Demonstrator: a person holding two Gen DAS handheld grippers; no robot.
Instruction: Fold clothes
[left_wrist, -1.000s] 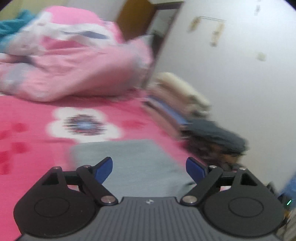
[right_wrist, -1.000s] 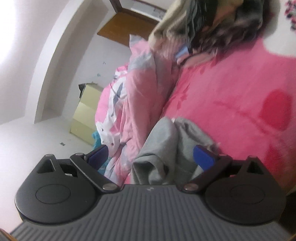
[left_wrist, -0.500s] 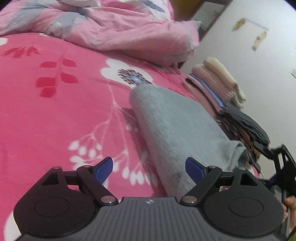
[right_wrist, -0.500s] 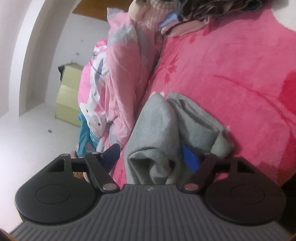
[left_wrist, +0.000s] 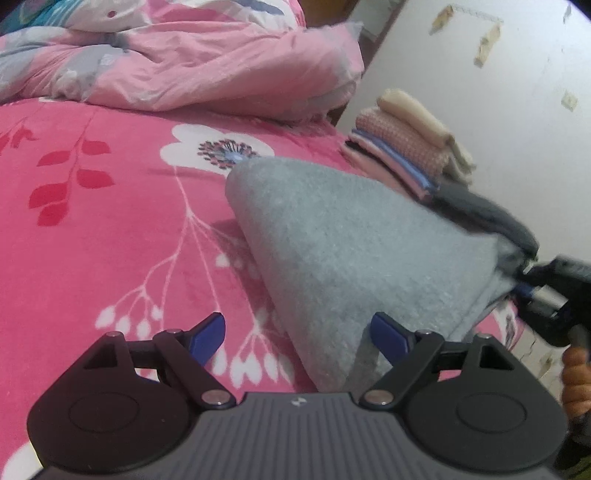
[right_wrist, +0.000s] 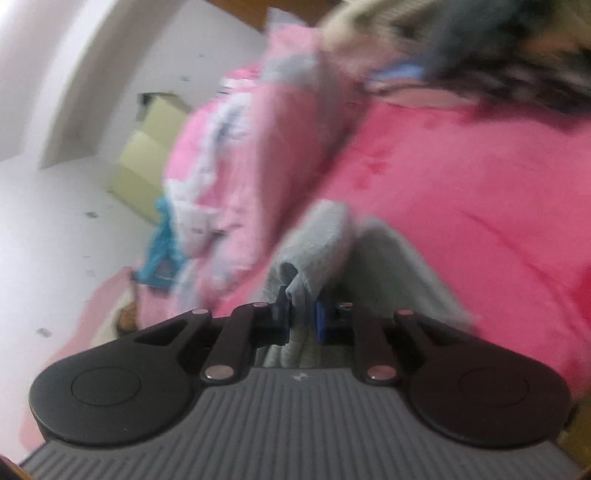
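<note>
A grey fleece garment (left_wrist: 351, 236) lies folded on the pink flowered bedspread (left_wrist: 110, 240). Its right end is raised off the bed. My left gripper (left_wrist: 297, 325) stands open low over the bed, and the garment's near corner reaches in between its fingers, closer to the right one. My right gripper (left_wrist: 532, 284) holds the raised end at the right edge. In the blurred right wrist view the right gripper (right_wrist: 301, 306) is closing, and its blue pads press on a bunched fold of the grey garment (right_wrist: 317, 240).
A rumpled pink quilt (left_wrist: 203, 62) lies across the far side of the bed. A stack of folded clothes (left_wrist: 406, 147) with a dark garment (left_wrist: 480, 210) sits at the bed's right edge by the white wall (left_wrist: 498, 92). A hand (left_wrist: 576, 373) shows at the right.
The right jaws went from wide open around the grey garment's edge to pinching it. The left gripper sank toward the bed, closer to the garment. The garment's right end rose.
</note>
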